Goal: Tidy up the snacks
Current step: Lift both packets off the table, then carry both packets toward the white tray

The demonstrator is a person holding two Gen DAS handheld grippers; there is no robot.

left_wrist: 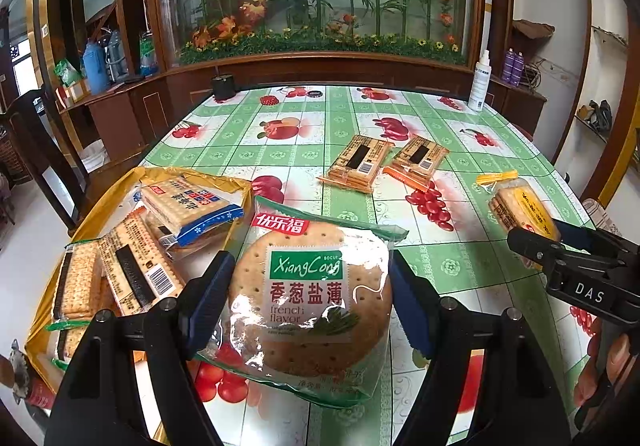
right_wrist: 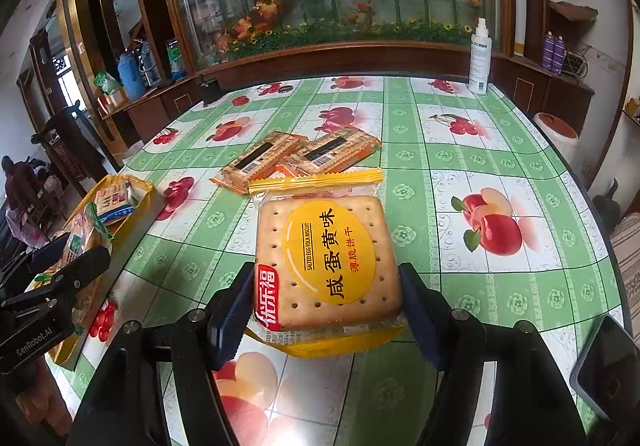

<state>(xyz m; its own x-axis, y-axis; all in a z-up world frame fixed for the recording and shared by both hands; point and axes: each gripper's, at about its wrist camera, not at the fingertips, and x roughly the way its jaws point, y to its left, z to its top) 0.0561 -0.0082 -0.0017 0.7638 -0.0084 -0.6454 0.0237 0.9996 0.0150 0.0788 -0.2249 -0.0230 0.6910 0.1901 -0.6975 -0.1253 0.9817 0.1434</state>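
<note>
Blue-padded left gripper (left_wrist: 312, 300) clamps a round cracker pack (left_wrist: 310, 302); right gripper (right_wrist: 326, 310) clamps a square biscuit pack (right_wrist: 326, 258).

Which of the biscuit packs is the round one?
The green-labelled XiangCong pack, clamped in the left gripper. Its biscuit is a round disc; the salted egg yolk pack and the two orange packs hold square or rectangular crackers.

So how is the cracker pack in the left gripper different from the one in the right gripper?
The green pack holds round crackers; the yellow pack holds square ones. The green pack says French flavor; the yellow pack says salted egg yolk biscuit. Both are clear-fronted packs with the same red brand tag, each clamped between a gripper's blue-padded fingers above the table.
</note>
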